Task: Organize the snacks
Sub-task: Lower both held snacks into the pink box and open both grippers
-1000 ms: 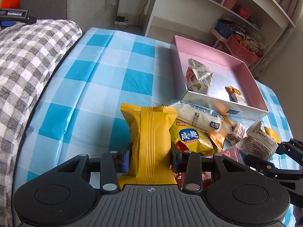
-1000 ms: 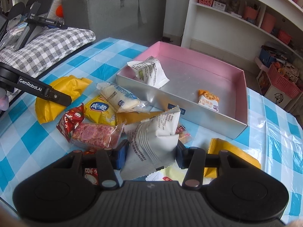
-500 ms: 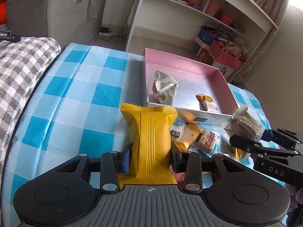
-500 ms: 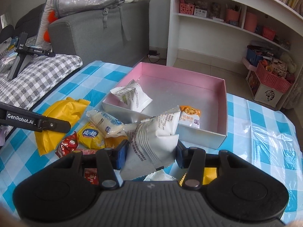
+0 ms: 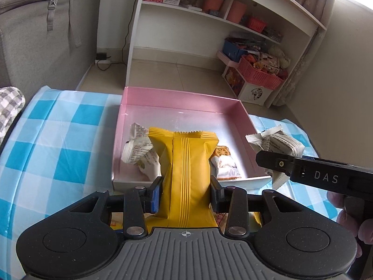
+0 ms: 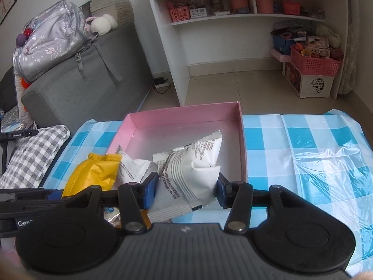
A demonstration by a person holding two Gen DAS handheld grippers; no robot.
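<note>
My left gripper (image 5: 185,196) is shut on a yellow snack packet (image 5: 186,168), held upright at the near wall of the pink box (image 5: 181,98). Inside the box lie a white printed packet (image 5: 139,151) and a small orange-and-white packet (image 5: 225,165). My right gripper (image 6: 186,192) is shut on a white printed snack packet (image 6: 193,172), above the box's (image 6: 186,114) near part. That same packet (image 5: 275,142) shows at the right in the left wrist view, over the box's right wall. The yellow packet (image 6: 93,175) shows at the left in the right wrist view.
The box sits on a table under a blue-and-white checked cloth (image 5: 58,140). A few loose snacks (image 6: 114,217) peek out beneath the grippers. A grey sofa (image 6: 93,81), a checked cushion (image 6: 30,158) and white shelves (image 5: 221,23) stand beyond the table.
Both grippers have lifted their packets away from the snack pile and carried them forward to the pink box. The right gripper has rolled, tilting its white packet.
</note>
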